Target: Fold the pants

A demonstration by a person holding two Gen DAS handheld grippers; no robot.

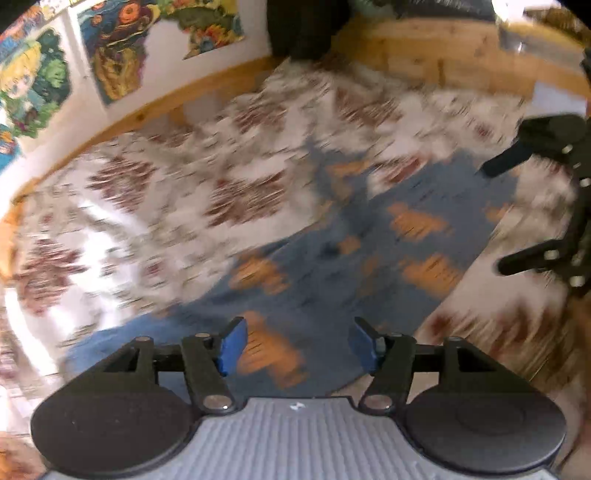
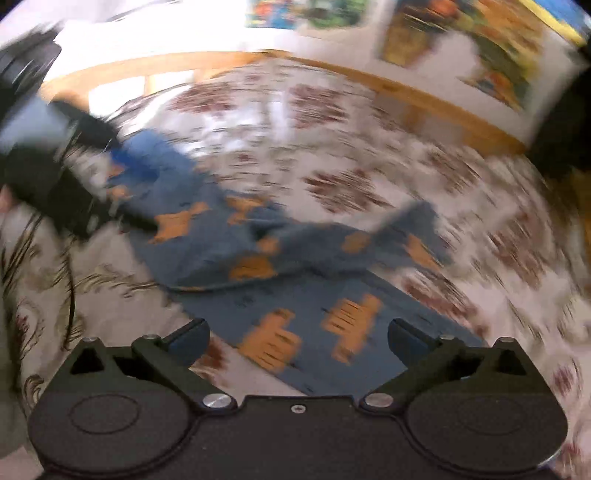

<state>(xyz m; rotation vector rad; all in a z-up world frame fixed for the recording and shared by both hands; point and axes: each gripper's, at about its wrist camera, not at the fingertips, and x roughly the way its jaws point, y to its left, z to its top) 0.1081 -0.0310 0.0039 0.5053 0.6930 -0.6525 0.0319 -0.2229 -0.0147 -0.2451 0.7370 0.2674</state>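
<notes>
Blue pants with orange prints (image 1: 369,251) lie spread on a patterned bedcover (image 1: 155,206); both views are motion-blurred. My left gripper (image 1: 297,345) hovers open above the near end of the pants, nothing between its blue pads. The right gripper (image 1: 491,218) shows at the right edge of the left wrist view, open, over the pants' far side. In the right wrist view the pants (image 2: 295,280) lie partly bunched, one part folded over. My right gripper (image 2: 298,339) hangs open above them. The left gripper (image 2: 96,173) appears at the left there, near the pants' far end.
A wooden bed frame (image 1: 177,99) runs along the far side below a white wall with colourful posters (image 1: 114,48). A dark object (image 1: 303,26) stands at the bed's far edge. The bedcover (image 2: 369,155) extends widely around the pants.
</notes>
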